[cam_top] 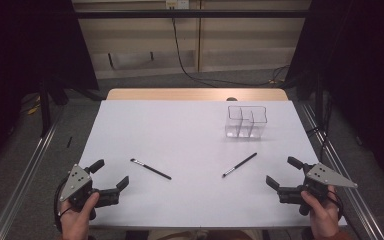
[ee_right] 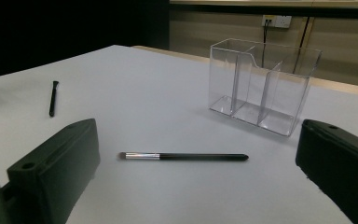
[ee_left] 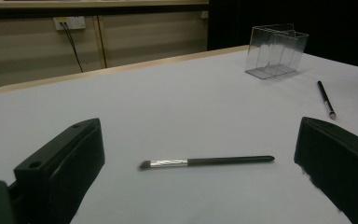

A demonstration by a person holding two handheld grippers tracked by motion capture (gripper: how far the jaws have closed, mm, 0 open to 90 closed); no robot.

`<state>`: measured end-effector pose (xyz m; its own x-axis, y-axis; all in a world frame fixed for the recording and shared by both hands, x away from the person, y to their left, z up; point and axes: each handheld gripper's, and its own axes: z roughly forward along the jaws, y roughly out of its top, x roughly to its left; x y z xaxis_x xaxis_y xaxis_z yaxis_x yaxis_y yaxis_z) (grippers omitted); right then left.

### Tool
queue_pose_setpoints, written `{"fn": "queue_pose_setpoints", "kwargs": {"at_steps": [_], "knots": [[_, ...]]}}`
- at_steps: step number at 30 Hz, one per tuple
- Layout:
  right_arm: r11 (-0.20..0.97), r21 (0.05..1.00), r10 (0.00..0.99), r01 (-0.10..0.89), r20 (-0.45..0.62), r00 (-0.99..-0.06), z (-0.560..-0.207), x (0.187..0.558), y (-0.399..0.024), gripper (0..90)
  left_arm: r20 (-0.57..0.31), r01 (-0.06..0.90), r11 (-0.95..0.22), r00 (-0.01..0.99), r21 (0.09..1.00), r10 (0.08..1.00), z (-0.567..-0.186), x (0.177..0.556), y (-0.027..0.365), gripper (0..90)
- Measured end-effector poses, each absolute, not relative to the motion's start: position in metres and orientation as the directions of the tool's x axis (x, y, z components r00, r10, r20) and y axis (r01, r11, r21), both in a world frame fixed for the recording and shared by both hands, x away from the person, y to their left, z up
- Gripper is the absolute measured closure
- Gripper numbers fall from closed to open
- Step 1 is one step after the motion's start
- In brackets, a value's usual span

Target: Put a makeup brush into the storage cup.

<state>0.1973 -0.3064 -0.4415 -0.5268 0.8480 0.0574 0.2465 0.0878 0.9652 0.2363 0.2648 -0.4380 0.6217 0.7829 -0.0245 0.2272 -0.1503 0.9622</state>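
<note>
Nothing is done yet. At the tabletop's near left corner the left gripper (cam_top: 111, 174) stands wide open and empty; the left brush (cam_top: 150, 169) lies ahead. The right brush (cam_top: 239, 165) lies loose, the clear organizer (cam_top: 246, 121) toward the far right edge is empty, and the right gripper (cam_top: 284, 172) gapes empty at the near right corner.

- The tabletop (cam_top: 195, 125) is viewed from above, facing forward and down.
- Both gripper views are set low, near the tabletop, looking across it.
- The clear organizer (cam_top: 246, 121) (ee_left: 275, 50) (ee_right: 261, 84) is shared by all.
</note>
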Motion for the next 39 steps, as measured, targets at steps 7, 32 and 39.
{"fn": "queue_pose_setpoints", "kwargs": {"at_steps": [7, 32, 39], "knots": [[0.089, 0.964, 0.849, 0.250, 0.058, -0.525, -0.442, 0.198, -0.308, 0.0, -0.026, 0.227, -0.149, 0.625, 0.962, 0.780, -0.438, 0.237, 0.265, 1.7], [0.099, 0.963, 0.846, 0.249, 0.051, -0.530, -0.442, 0.195, -0.306, 0.0, -0.003, 0.216, -0.189, 0.666, 0.958, 0.746, -0.428, 0.248, 0.254, 1.7], [0.090, 0.963, 0.851, 0.253, 0.057, -0.522, -0.443, 0.195, -0.307, 0.0, 0.024, 0.188, -0.216, 0.698, 0.958, 0.715, -0.417, 0.259, 0.248, 1.9]]}}
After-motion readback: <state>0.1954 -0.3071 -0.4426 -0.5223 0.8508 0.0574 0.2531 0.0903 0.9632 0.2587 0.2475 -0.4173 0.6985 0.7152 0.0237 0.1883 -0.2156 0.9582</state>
